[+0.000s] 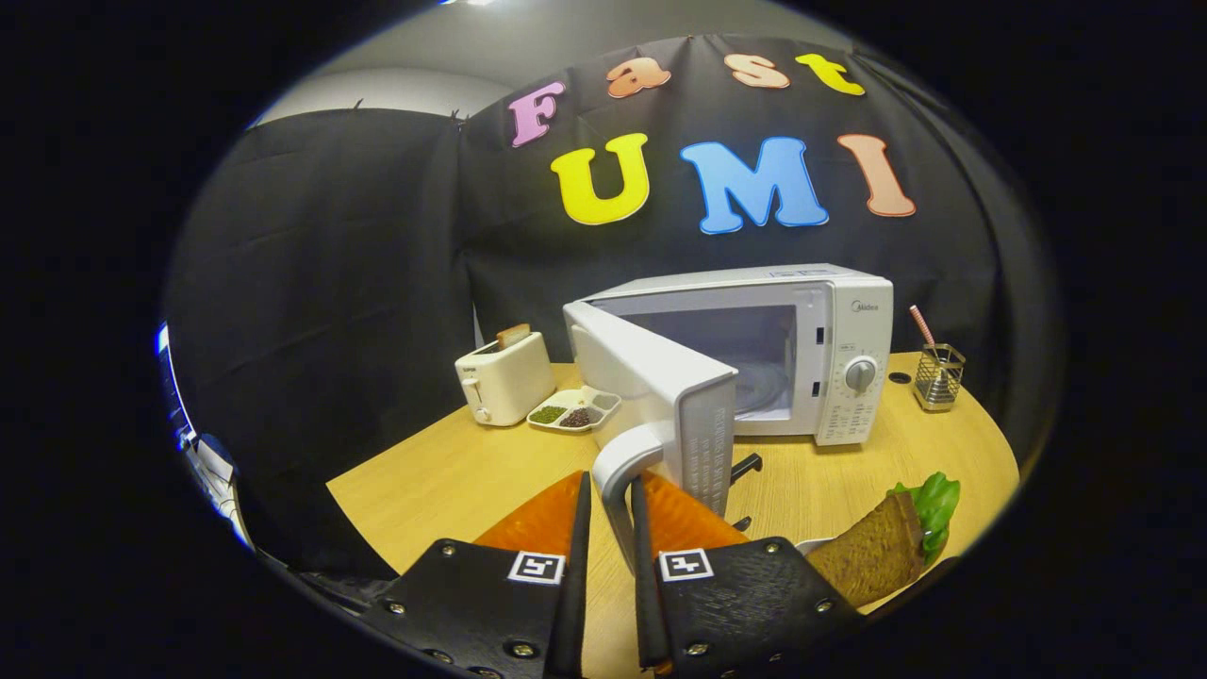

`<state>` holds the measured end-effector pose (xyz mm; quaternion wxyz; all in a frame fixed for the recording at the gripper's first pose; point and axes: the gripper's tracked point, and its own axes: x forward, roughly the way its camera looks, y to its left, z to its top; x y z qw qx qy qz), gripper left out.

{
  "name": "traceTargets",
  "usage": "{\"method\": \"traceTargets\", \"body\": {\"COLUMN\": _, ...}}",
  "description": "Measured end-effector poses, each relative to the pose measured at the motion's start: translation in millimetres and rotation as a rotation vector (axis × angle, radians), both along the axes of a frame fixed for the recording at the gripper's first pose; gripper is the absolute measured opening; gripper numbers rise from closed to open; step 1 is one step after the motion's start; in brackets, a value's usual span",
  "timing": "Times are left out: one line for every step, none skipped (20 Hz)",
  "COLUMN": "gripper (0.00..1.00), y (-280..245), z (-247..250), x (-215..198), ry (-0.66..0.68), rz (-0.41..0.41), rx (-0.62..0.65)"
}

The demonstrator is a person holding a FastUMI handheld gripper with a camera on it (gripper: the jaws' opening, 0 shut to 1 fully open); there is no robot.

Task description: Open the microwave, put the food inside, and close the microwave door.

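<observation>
A white microwave (pixel 754 349) stands on the wooden table (pixel 453 481), its door (pixel 660 387) swung out toward me so the cavity and glass turntable show. My gripper (pixel 611 514) is shut on the door's curved white handle (pixel 618 481), one finger pressing on each side of it. The food, a sandwich (pixel 882 552) of brown bread with green lettuce, lies on a white plate just right of the fingers.
A cream toaster (pixel 504 377) with a slice in it sits left of the microwave. A divided white dish (pixel 573 410) of small grains lies beside it. A wire holder (pixel 938 375) with a striped straw stands right of the microwave.
</observation>
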<state>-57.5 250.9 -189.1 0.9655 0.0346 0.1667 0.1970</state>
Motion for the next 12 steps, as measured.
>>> {"method": "traceTargets", "body": {"gripper": 0.22, "y": 6.2, "z": -1.3, "x": -4.6, "ry": 0.003, "rz": 0.014, "rx": -0.002}}
{"method": "traceTargets", "body": {"gripper": 0.22, "y": 11.8, "z": -0.6, "x": -9.0, "ry": 0.004, "rz": 0.026, "rx": -0.001}}
{"method": "traceTargets", "body": {"gripper": 0.22, "y": 18.8, "z": -0.6, "x": -12.6, "ry": 0.003, "rz": 0.041, "rx": -0.003}}
{"method": "traceTargets", "body": {"gripper": 0.22, "y": 25.5, "z": -1.2, "x": -15.5, "ry": 0.004, "rz": 0.054, "rx": -0.008}}
{"method": "traceTargets", "body": {"gripper": 0.22, "y": 30.6, "z": -2.3, "x": -19.1, "ry": 0.003, "rz": 0.061, "rx": -0.014}}
{"method": "traceTargets", "body": {"gripper": 0.22, "y": 34.8, "z": -2.8, "x": -21.9, "ry": 0.002, "rz": 0.065, "rx": -0.019}}
{"method": "traceTargets", "body": {"gripper": 0.22, "y": 40.9, "z": -3.7, "x": -23.8, "ry": 0.003, "rz": 0.065, "rx": -0.023}}
{"method": "traceTargets", "body": {"gripper": 0.22, "y": 46.2, "z": -3.6, "x": -25.7, "ry": 0.004, "rz": 0.068, "rx": -0.023}}
{"method": "traceTargets", "body": {"gripper": 0.22, "y": 51.9, "z": -4.8, "x": -27.6, "ry": 0.006, "rz": 0.07, "rx": -0.025}}
{"method": "traceTargets", "body": {"gripper": 0.22, "y": 57.3, "z": -4.7, "x": -28.9, "ry": 0.006, "rz": 0.073, "rx": -0.028}}
{"method": "traceTargets", "body": {"gripper": 0.23, "y": 63.1, "z": -5.4, "x": -32.3, "ry": 0.003, "rz": 0.074, "rx": -0.03}}
{"method": "traceTargets", "body": {"gripper": 0.23, "y": 67.0, "z": -5.9, "x": -34.4, "ry": 0.004, "rz": 0.071, "rx": -0.027}}
